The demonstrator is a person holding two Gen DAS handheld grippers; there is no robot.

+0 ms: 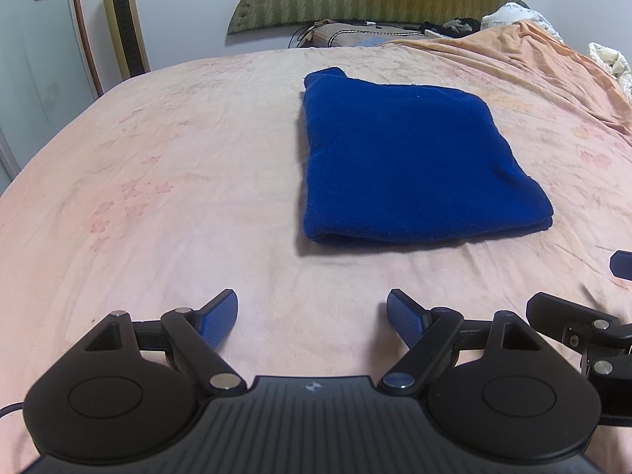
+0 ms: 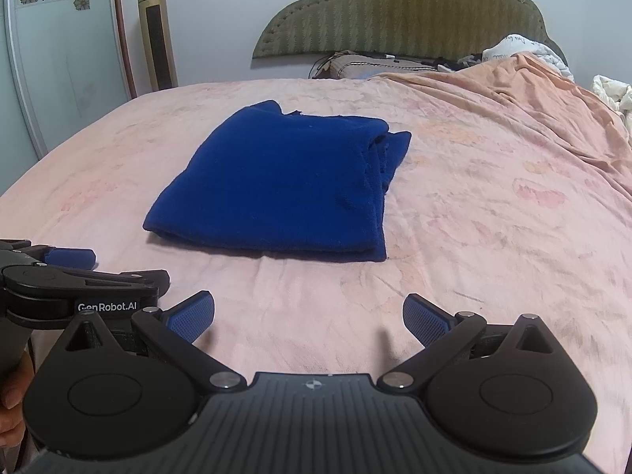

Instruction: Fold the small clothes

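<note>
**A:** So where's your sweater sitting right now?

**B:** Your folded royal-blue knit sweater (image 1: 410,162) is lying flat on the bed, on the pale pink floral bedsheet (image 1: 166,181), roughly mid-mattress. It's a tidy, roughly square bundle with the thick folded edge facing you. From the right wrist view you can see layered edges stacked along its right side, plus a bit of the collar poking out at the far end.

**A:** And your grippers?

**B:** Your left gripper (image 1: 312,318) hovers low over the sheet on the near side of the sweater, well short of it. Its blue-padded fingers (image 1: 219,320) are spread wide with nothing but bedsheet between them. Your right gripper (image 2: 308,318) is the same deal: fingers (image 2: 191,318) splayed wide, holding nothing, also not touching the sweater. The two grippers are just beside each other. You can see the left one's black body with the GenRobot.AI label at the left edge of the right wrist view, and part of your hand below it.

**A:** Anything else around?

**B:** At the head of the bed there's an olive-green padded headboard (image 2: 399,12), with a rumpled peach-orange blanket (image 2: 513,94) bunched up on the right side. A gold tower fan (image 2: 156,31) stands against the wall on the left, next to a frosted glass door with flower decals (image 2: 51,39). Some dark cables and small stuff sit up by the headboard, too small to make out.
</note>
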